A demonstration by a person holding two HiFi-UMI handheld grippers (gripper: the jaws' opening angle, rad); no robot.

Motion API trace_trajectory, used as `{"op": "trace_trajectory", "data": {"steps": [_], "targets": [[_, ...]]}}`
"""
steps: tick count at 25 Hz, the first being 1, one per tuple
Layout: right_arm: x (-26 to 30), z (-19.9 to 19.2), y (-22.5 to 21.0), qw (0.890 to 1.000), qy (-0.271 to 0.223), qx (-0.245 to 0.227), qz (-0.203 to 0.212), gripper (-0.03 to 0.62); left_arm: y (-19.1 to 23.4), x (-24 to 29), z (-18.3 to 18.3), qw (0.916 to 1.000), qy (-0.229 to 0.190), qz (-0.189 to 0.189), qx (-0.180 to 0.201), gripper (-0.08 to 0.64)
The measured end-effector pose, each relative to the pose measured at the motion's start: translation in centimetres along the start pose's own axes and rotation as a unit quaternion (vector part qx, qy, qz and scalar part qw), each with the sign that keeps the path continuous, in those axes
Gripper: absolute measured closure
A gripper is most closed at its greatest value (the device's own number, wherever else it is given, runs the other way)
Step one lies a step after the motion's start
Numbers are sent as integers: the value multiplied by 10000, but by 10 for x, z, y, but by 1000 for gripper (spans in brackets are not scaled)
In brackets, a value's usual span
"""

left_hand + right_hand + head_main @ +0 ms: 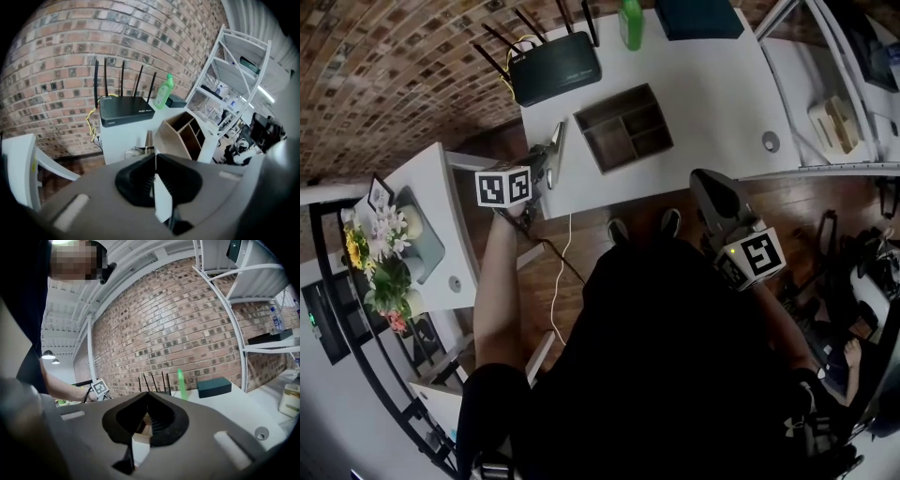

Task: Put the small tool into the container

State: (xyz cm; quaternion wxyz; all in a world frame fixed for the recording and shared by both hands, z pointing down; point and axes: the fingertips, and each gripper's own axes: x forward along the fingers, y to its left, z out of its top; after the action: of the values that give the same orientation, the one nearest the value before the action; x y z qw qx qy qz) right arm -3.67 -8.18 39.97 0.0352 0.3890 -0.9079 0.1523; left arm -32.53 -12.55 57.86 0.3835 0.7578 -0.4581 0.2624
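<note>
Left gripper clamps the small tool at 9 o'clock of the container; right gripper jaws together, empty, at 4 o'clock

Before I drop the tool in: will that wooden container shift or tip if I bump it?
Tipping seems unlikely: the wooden container lies low and flat on the white table. Sliding is likelier, since its thin walls look light and the tabletop looks smooth. It should stay rigid.

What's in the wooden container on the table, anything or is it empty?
Empty: the wooden container shows only bare compartments in the head view.
</note>
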Motion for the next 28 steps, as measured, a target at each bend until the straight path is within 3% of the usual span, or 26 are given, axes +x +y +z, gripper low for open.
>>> {"op": "trace_trajectory", "data": {"steps": [5,9,18,25,28], "targets": [[-6,1,-4,9999,-86,34,-75,581,-30,-29,54,9957,-488,-67,790,549],[-10,1,-7,9998,-137,56,-131,581,-66,-40,96,9850,-613,-57,1611,549],[-28,-4,-20,9986,-235,199,-419,581,-127,-3,132,9508,-75,-322,3080,549],[-49,-10,-39,9959,-271,327,-793,581,-155,33,130,9276,341,-436,3695,549],[-56,-11,-44,9948,-293,350,-913,581,-161,44,130,9218,400,-473,3827,549]]}}
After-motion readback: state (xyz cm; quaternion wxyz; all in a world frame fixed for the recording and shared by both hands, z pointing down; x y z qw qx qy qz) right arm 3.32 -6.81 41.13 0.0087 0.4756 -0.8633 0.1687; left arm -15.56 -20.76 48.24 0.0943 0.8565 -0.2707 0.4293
